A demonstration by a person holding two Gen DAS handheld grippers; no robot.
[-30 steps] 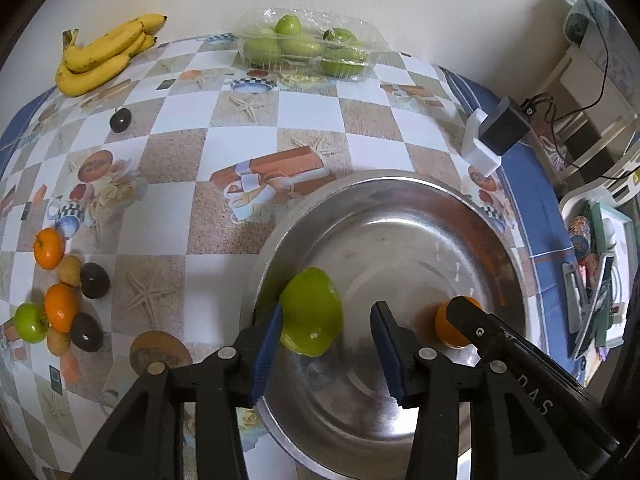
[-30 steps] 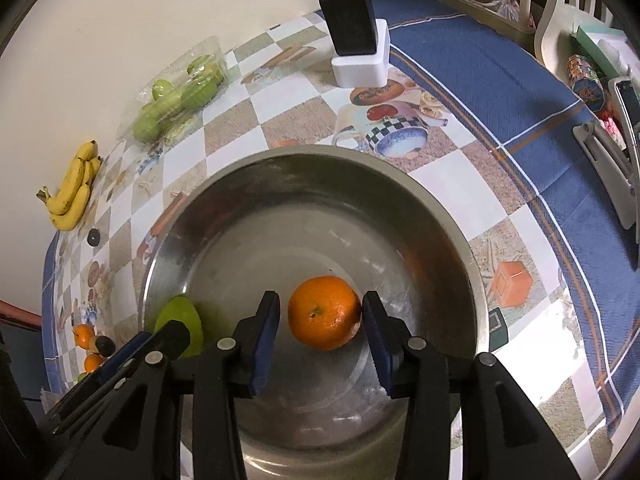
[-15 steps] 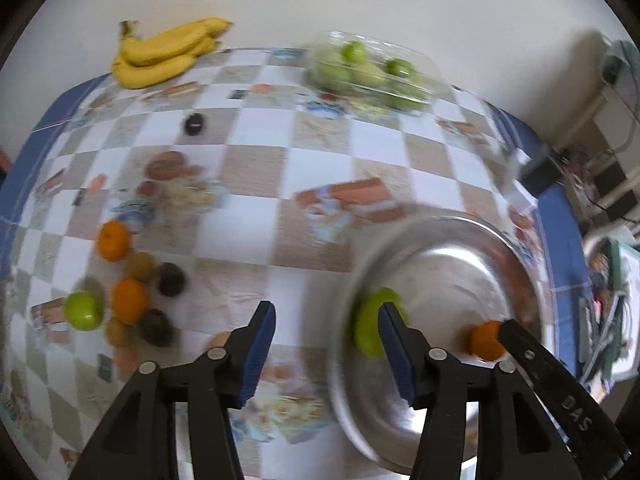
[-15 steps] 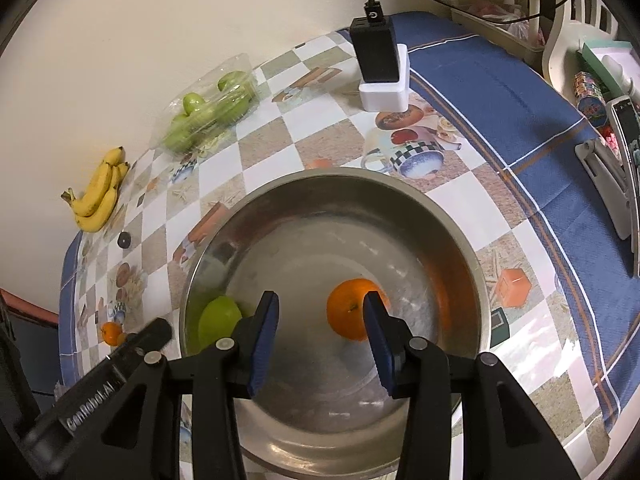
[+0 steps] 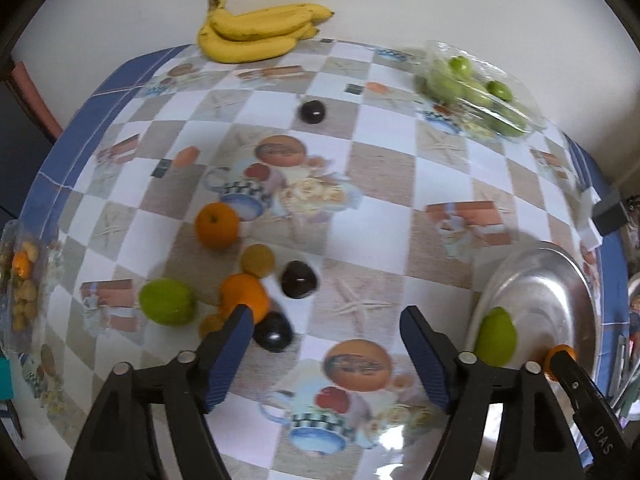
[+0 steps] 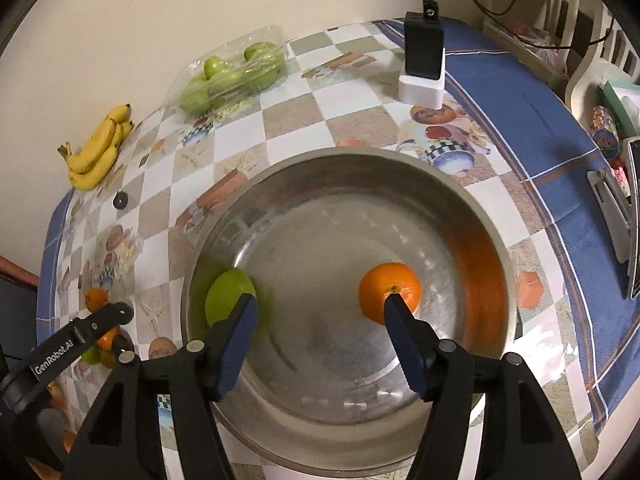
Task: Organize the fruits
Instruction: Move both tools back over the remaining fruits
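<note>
A steel bowl [image 6: 400, 168] holds a green fruit [image 6: 226, 294] at its left side and an orange [image 6: 390, 292] at its right. My right gripper [image 6: 318, 306] hangs over the bowl, jaws opening, nothing between them. My left gripper [image 5: 326, 318] is above the tablecloth left of the bowl [image 5: 560, 280], jaws opening and empty. Just beyond its left finger lies a cluster of loose fruit: two oranges [image 5: 216, 225], a green fruit [image 5: 166, 301], dark plums [image 5: 298, 279] and small yellowish fruits [image 5: 257, 260].
A bunch of bananas [image 5: 256, 32] lies at the far edge by the wall. A clear pack of green fruit [image 5: 476, 88] sits far right. A lone dark plum [image 5: 312, 111] lies mid-table. A black charger on a white base [image 6: 424, 60] stands behind the bowl.
Both grippers let go of their fruit in the bowl and opened wider. The left gripper swung left out of the bowl toward the fruit cluster. The orange rolled right.
</note>
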